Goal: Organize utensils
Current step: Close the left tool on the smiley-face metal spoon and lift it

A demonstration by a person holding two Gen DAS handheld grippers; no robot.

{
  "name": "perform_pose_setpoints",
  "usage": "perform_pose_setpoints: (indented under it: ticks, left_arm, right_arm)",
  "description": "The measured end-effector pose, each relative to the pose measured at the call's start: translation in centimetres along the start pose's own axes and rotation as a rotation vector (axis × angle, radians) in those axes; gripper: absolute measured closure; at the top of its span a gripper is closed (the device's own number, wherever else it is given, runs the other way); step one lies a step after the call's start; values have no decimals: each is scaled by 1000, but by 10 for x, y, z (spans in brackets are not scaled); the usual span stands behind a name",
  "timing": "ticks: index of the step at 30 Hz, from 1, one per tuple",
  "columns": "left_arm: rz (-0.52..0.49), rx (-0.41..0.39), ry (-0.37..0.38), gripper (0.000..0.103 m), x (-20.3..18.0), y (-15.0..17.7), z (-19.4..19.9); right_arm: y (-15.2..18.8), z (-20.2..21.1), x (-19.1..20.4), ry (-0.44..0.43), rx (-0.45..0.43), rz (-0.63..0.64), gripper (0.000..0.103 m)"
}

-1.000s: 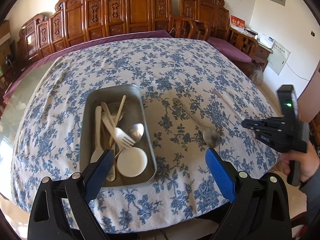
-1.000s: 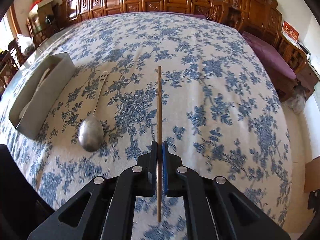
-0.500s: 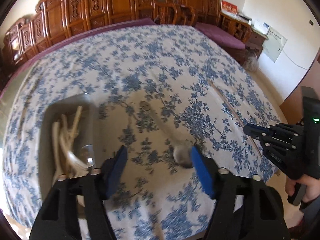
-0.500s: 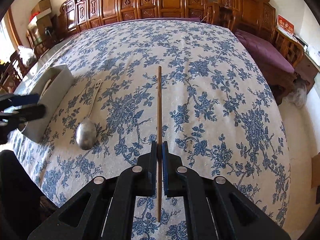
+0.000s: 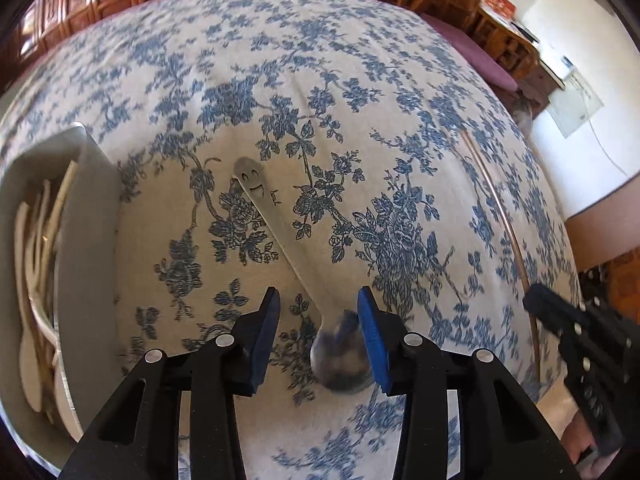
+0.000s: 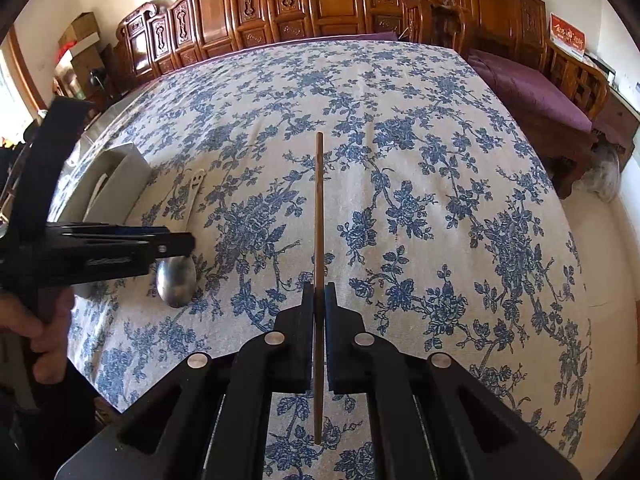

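The grey tray serves as the reference point. It sits at the table's left edge on the blue-flowered cloth and already holds several pale utensils, laid lengthwise inside it. It is judged to be the collection point for the task.

A metal spoon lies flat on the cloth just to the right of the tray. Its handle, marked with a smiling face, points away from the tray's near end, and its bowl lies nearest the person.

The left gripper stands over the neck of the spoon. Its blue pads straddle the neck with clear cloth showing on either side, and the jaws are closing. No contact is visible yet. The placement suggests a pinch at the narrow neck, where a flat spoon is easiest to lift.

The right gripper is farther right of the tray. Its jaws are pressed together on a wooden chopstick, gripped near its lower end so that most of the length points forward over the cloth. It is probably parked there until the spoon is dealt with.

Risk: the spoon may skid or tip if the pads catch the bowl.
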State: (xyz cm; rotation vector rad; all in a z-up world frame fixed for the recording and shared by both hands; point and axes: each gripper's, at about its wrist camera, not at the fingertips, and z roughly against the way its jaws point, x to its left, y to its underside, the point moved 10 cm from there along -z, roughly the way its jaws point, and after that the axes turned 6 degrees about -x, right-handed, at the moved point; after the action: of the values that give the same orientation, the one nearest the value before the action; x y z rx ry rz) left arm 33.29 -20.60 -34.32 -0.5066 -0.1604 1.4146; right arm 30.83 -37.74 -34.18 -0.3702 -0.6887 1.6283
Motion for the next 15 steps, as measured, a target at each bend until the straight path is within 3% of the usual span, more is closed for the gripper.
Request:
perform_pose_setpoints:
  ticks: [1,8,15]
  left_arm:
    - [2,0,-8,73,0,-1,-1]
    - [-24,10,-49,89,-2,-5,-5]
    - [-51,18,-90,90,1,-8,-7]
  right_arm:
    - [-1,0,1,-1,-1,2,97]
    - [-3,3,2,-12,-11,-9,97]
    - [-1,2,1,-7,-1,-14,97]
